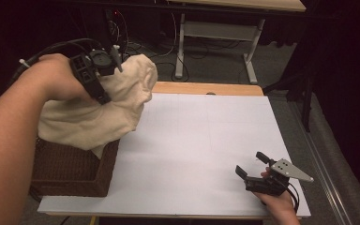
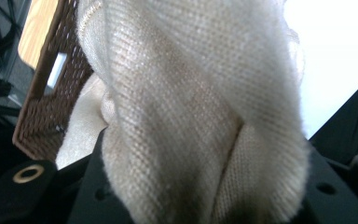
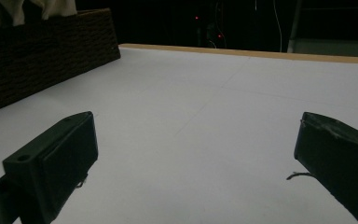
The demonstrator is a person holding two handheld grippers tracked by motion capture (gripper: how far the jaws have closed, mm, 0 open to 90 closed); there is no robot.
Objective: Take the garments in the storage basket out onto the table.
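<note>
Cream knitted cloth (image 1: 98, 110), bunched in the left tongs (image 1: 104, 89) and hanging above the wicker basket (image 1: 70, 171) at the left edge of the white surface (image 1: 206, 150); its lower folds trail over the basket's rim. The left gripper view shows the knit (image 2: 191, 116) packed between the jaws, which are closed on a thick fold. The fabric looks soft, light and limp, likely to sag and stretch; a gathered fold gives the surest hold, a single edge may slip. Right tongs (image 1: 255, 164) rest on the surface, jaws wide apart and holding nothing.
</note>
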